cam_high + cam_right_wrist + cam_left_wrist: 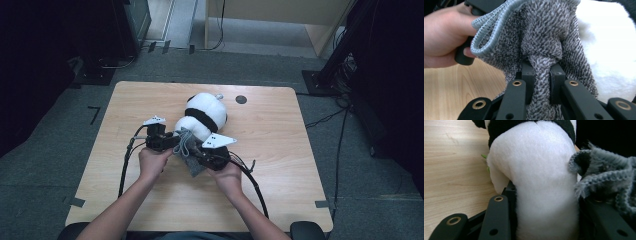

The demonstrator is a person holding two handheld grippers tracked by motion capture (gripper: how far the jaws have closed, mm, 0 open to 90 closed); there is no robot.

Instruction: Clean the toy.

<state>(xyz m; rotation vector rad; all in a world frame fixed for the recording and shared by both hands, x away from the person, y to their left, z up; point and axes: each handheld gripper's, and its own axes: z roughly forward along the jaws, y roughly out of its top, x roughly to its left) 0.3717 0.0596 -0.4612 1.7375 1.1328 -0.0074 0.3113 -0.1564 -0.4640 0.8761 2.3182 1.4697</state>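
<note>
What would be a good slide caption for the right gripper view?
Right tongs pinch a fold of grey knitted cloth beside a white plush toy.

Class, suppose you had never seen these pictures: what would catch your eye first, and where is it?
First, the black-and-white plush panda lying near the middle of the wooden table. Next, the grey knitted garment at its near end, a fold pinched between the jaws of the right gripper. The left gripper straddles the panda's white end, the knit's edge lying over one jaw.

Bunched grey knit cloth (pixel 541 45) against panda plush (pixel 202 116)
</note>
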